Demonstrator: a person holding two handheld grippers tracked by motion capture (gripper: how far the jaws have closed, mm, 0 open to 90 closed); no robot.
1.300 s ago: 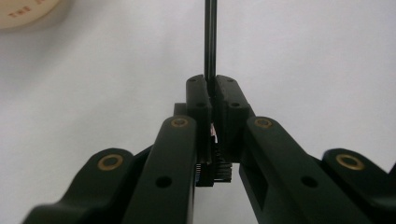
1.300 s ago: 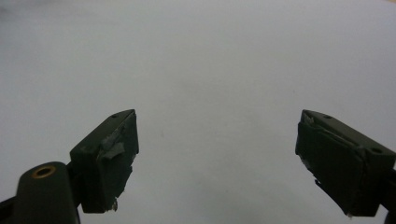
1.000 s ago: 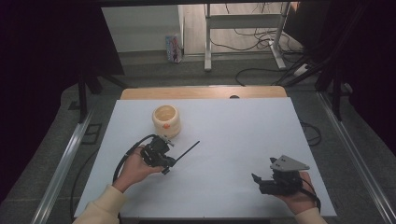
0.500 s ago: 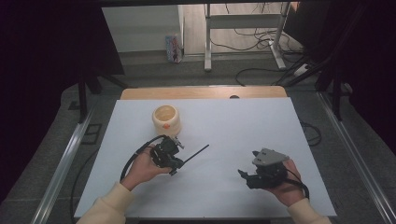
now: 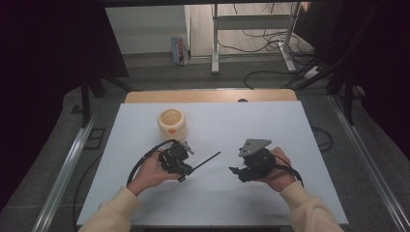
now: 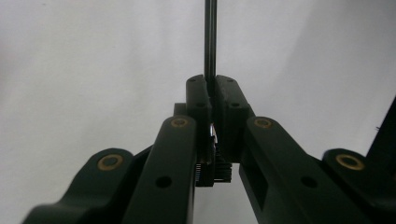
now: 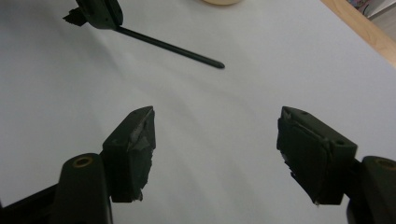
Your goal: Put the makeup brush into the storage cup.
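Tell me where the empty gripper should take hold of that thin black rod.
Probably the free half of the black rod, short of its tip. The left gripper clamps the other end. The right gripper, jaws open and just closing, should approach side-on, straddling the shaft.

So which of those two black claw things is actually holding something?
The left gripper: its jaws pinch a thin black rod. The right gripper gapes with nothing between.

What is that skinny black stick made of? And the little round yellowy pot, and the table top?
The thin black rod, clamped in the left gripper, looks like metal or hard plastic: straight, smooth, slightly shiny. The cream pot looks like matte plastic or glazed ceramic, with soft rounded walls; I can't tell which. The table top seems to be a matte white sheet over a wooden board, whose edge shows at the back.
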